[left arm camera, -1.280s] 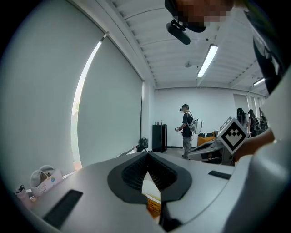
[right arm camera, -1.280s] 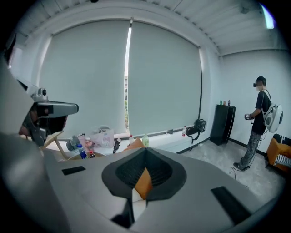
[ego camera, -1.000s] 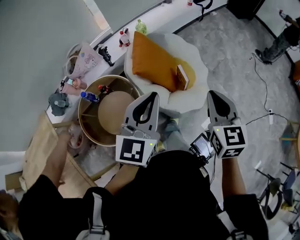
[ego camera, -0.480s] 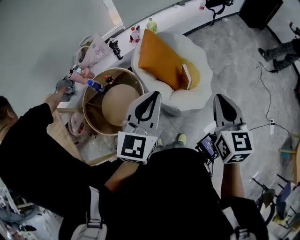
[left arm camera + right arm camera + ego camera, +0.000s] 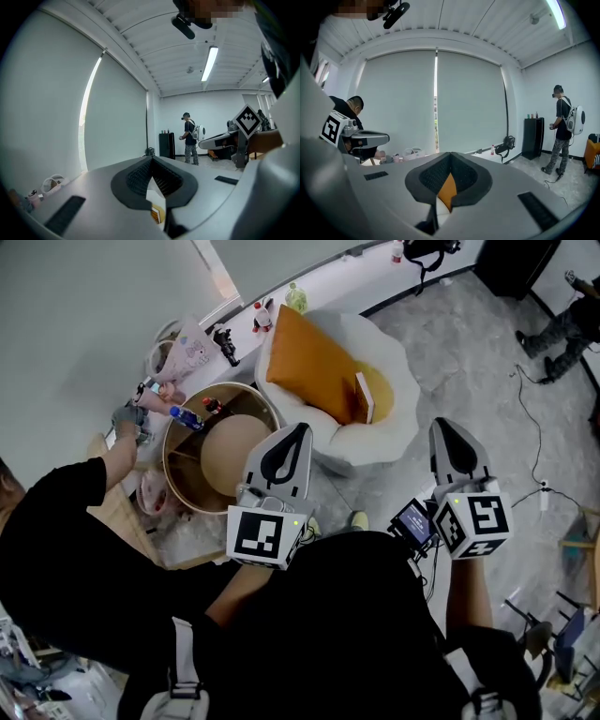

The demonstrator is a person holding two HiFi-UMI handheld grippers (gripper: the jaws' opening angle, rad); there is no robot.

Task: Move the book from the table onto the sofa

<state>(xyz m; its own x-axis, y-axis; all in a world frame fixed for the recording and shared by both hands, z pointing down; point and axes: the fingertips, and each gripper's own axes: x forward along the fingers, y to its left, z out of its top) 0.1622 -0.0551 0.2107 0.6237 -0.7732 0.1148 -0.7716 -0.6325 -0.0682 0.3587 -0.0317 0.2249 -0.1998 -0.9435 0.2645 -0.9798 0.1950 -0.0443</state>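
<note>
Book (image 5: 364,397) is already on the sofa (image 5: 398,352), standing on edge on the seat and leaning against the orange cushion (image 5: 309,367). The transfer looks done. My read is that nothing is left but to back off.

Left gripper (image 5: 298,432): jaws together with nothing between them. In the left gripper view, the gap under the tips shows only the sofa and the book's edge, far beyond. Right gripper (image 5: 450,432): jaws also together and empty. Its own view shows just the cushion well behind the pads. Both sit on the near side of the sofa, clear of it and pointing roughly toward it.

Surface: the round table (image 5: 230,457) is just left of the sofa. Its tan top is bare in the middle and there is no book on it. A blue bottle (image 5: 183,415) lies at the rim away from the sofa.

Room:
- The grey marbled floor (image 5: 469,343) runs around the sofa.
- A white ledge (image 5: 328,276) behind the sofa carries bottles and small clutter.
- Pale blinds (image 5: 464,103) hang above the ledge.
- A second person (image 5: 56,549) in black is left of the sofa, past the table, reaching into the clutter there.
- A third person (image 5: 563,126) wearing a backpack stands well right of the sofa, beside a black cabinet (image 5: 533,136).
</note>
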